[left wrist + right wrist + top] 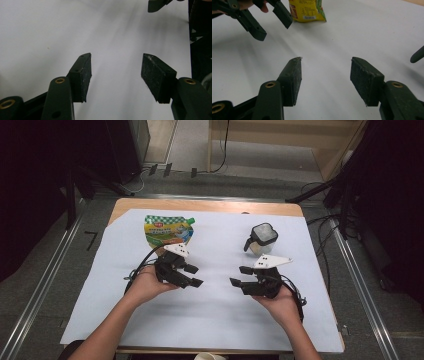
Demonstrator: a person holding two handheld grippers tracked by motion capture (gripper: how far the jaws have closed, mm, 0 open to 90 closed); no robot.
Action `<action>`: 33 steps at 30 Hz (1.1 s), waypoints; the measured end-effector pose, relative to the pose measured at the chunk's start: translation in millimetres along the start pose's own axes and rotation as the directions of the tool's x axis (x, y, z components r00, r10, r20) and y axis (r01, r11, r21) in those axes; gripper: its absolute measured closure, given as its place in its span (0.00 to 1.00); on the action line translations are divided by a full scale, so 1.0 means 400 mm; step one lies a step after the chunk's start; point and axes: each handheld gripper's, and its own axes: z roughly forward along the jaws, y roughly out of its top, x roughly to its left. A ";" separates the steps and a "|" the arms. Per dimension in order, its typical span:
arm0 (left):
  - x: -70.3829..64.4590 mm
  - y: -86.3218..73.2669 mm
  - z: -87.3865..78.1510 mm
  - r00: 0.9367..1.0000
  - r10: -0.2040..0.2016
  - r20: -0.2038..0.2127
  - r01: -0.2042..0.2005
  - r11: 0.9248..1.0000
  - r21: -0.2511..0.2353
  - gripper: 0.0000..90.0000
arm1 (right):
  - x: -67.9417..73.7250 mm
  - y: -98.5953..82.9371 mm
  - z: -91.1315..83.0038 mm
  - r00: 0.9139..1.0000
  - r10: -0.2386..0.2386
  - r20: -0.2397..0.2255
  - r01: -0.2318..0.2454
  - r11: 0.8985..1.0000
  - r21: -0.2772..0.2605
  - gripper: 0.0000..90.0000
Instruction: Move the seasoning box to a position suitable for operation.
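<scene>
Two items wait at the far side of the white-papered tabletop [210, 320], both untouched. Leftmost, the green-and-yellow printed spout pouch [168, 231] lies flat, just beyond the left hand-held gripper [191, 275], whose jaws stand wide and empty, probably ready to reach for it. Farther right, the right hand-held gripper [240, 276] is equally wide and empty, near the small clear jug with a black lid and handle [262, 239], which stands upright, apparently awaiting a pour.
</scene>
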 end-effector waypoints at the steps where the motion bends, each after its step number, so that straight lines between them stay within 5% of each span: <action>1: 0.000 0.001 0.000 1.000 -0.006 0.004 0.006 1.000 -0.001 0.47 | -0.003 0.000 0.001 1.000 0.009 -0.005 -0.009 1.000 -0.003 0.49; 21: 0.008 -0.001 -0.028 1.000 -0.013 0.010 0.013 0.998 -0.066 0.45 | -0.043 -0.012 -0.020 0.996 0.056 0.071 -0.057 0.998 0.020 0.51; 33: 0.006 -0.002 -0.042 0.998 -0.019 0.054 0.024 0.996 -0.089 0.42 | -0.109 -0.016 -0.039 0.981 0.112 0.157 -0.111 0.994 -0.015 0.48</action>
